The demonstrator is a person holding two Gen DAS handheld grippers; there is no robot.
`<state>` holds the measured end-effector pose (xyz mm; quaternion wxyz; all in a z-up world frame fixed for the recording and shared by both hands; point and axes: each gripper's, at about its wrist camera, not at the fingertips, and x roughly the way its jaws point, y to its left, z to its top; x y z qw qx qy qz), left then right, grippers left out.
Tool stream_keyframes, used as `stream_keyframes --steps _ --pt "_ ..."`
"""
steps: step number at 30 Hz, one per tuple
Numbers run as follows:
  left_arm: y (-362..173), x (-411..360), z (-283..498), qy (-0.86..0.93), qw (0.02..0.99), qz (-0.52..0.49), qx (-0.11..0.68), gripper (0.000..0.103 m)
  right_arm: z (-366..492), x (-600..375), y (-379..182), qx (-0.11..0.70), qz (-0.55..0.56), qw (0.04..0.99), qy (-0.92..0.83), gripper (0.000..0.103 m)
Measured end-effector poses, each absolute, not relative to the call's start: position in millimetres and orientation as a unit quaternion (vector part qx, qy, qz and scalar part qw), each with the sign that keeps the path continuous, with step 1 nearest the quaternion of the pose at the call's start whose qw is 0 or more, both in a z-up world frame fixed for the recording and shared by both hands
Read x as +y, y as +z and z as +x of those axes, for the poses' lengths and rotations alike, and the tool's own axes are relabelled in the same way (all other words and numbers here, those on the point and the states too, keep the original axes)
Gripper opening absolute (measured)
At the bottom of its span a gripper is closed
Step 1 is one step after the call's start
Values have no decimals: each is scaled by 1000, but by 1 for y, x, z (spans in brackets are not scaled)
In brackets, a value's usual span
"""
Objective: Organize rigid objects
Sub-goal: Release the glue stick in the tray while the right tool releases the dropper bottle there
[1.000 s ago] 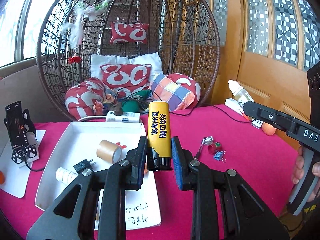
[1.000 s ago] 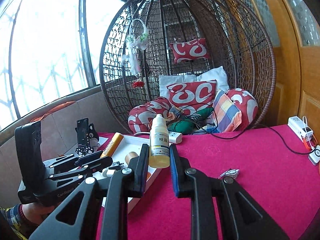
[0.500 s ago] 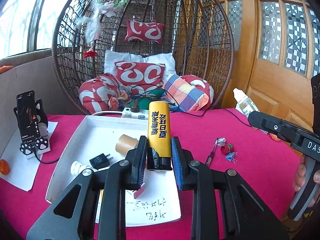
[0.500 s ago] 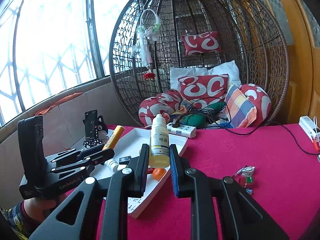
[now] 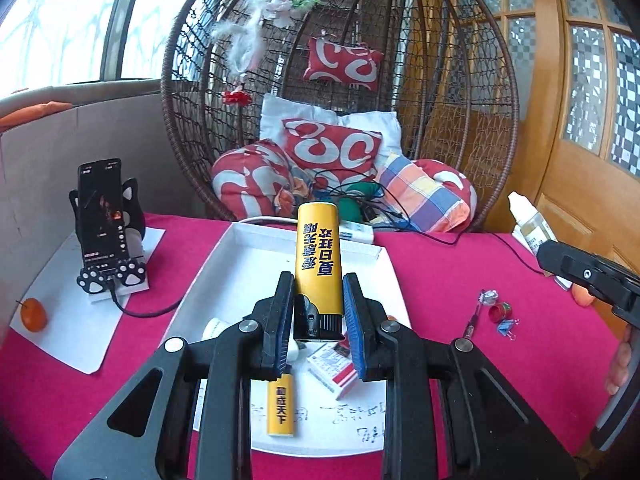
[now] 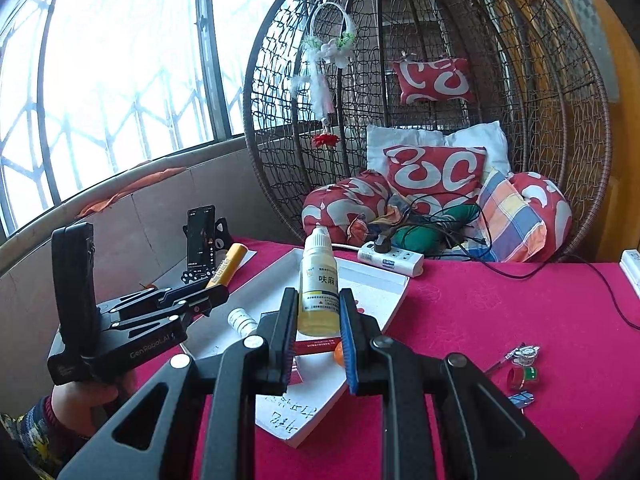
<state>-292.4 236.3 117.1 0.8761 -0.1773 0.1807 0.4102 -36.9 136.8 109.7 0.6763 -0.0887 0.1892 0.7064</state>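
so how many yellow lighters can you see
2. One yellow lighter stands upright, clamped in the left gripper above the white tray. A second lighter lies flat in the tray near its front edge. The jaws may hide others.

Both grippers (image 5: pixel 316 312) (image 6: pixel 318 320) are black, with blue-edged pads, silver pivot screws and triangular cutouts; a patterned knit sleeve (image 6: pixel 28 436) shows.

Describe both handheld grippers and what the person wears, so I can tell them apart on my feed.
Both grippers are matte black with silver pivot bolts and blue ribbed jaw pads. The left gripper carries white "GenRobot.AI" lettering; a dark knitted cuff with yellow pattern shows behind it. The right gripper shows no legible marking.
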Motion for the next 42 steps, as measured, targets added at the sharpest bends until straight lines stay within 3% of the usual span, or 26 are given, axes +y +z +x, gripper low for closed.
stream_keyframes --steps 14,34,36,38,39,40,42 --pt "104 273 -297 445 852 -179 209 24 -61 183 98 207 -123 652 719 19" --pt "67 320 -260 464 819 -220 257 24 -92 263 22 257 -214 648 685 20" --pt "66 321 -261 465 816 -224 259 34 -98 263 19 239 -225 652 683 20" --pt "67 319 -266 470 815 -229 249 63 -101 259 19 224 -228 658 682 31" --pt "68 317 -269 474 814 -230 242 87 -102 255 20 216 -229 661 681 54" --pt "71 314 -272 480 814 -229 234 97 -102 252 21 210 -228 663 681 87" --pt "74 308 -278 495 808 -227 225 103 -103 241 25 192 -222 672 680 103"
